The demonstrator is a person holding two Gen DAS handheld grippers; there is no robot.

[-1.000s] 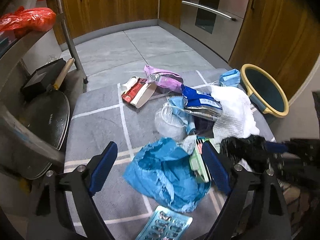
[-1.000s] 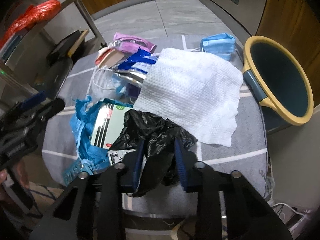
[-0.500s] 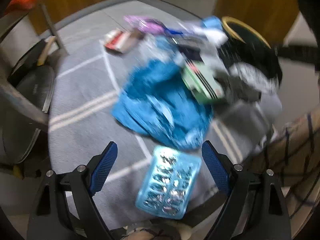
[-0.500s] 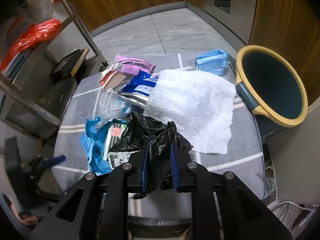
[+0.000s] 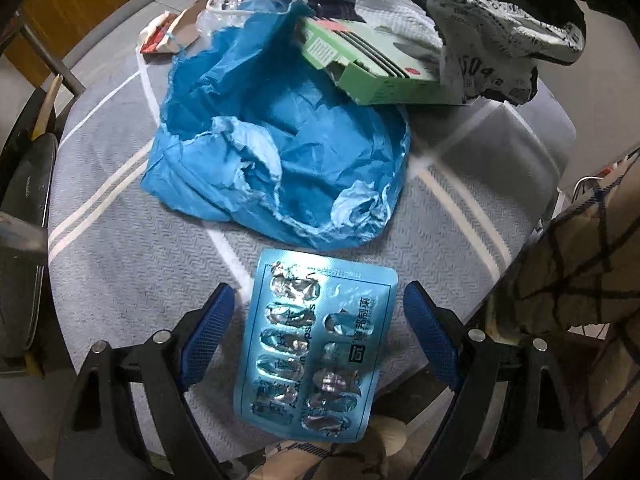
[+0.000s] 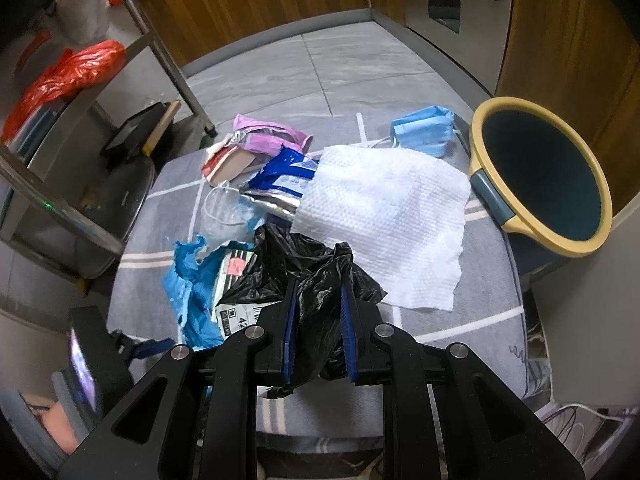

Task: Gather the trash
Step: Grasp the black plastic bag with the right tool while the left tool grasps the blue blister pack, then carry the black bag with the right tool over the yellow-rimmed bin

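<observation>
The left gripper (image 5: 316, 344) has dropped low over the near edge of the bench (image 5: 120, 264), its blue fingers (image 5: 204, 328) spread wide on either side of a used blister pack (image 5: 316, 344), which a second ago lay at the very bottom of its view; neither finger touches the foil yet. Just beyond the pack sits a torn blue plastic sheet (image 5: 280, 148), and behind that a green medicine box (image 5: 372, 60) lies partly on it. In the right wrist view, the right gripper (image 6: 318, 316) now has its fingers pinching a crumpled black plastic bag (image 6: 316, 272), a grip that was looser a second earlier and has since closed. The bag hangs above the grey cloth rather than resting flat, with a labelled parcel wrapper (image 6: 240, 312) clinging beside it. Farther on, a white paper towel (image 6: 384, 216) covers part of a blue foil pouch (image 6: 280, 176); past them lie a purple wrapper (image 6: 272, 136) and a blue face mask (image 6: 424, 128). The yellow-rimmed bin (image 6: 540, 176) stands off the bench's far right corner, and no litter shows in the part of its dark interior that is visible. By this evidence the collection is only starting: one item is secured for the trip to the bin, a second is lined up, and most of the litter stays on the bench.
</observation>
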